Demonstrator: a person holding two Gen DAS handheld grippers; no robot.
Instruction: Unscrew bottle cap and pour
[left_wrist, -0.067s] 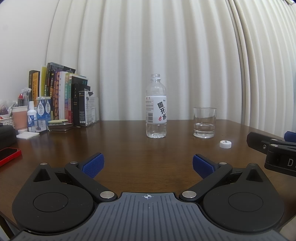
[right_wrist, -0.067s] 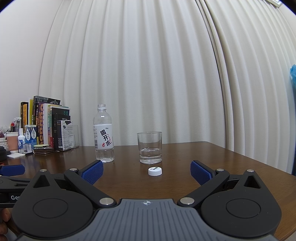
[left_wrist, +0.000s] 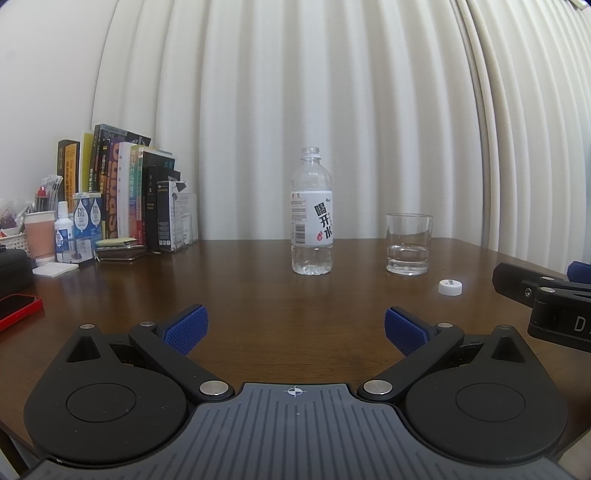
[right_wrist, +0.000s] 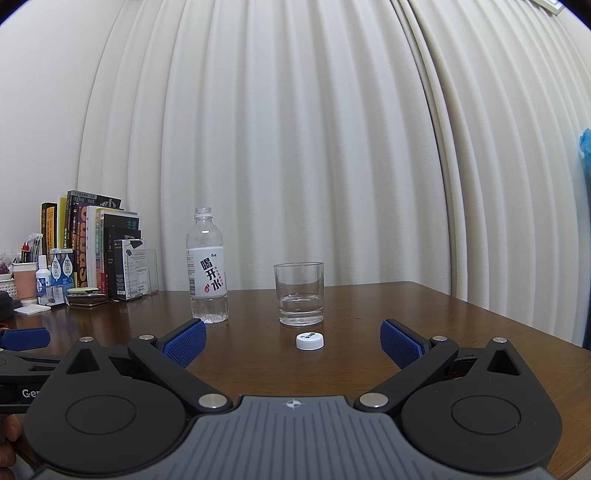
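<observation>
Only left view shows red phone (left_wrist: 16, 310).

On the brown wooden table (left_wrist: 258, 295), an uncapped water bottle (left_wrist: 311, 218) stands upright near the far edge, with a glass tumbler (left_wrist: 408, 243) holding a little water to its right. A white cap (left_wrist: 450, 287) lies nearer, right of the glass. The left gripper (left_wrist: 293, 326) hovers with its blue pads spread wide, empty, while books (left_wrist: 122, 192) line the far left corner.
</observation>
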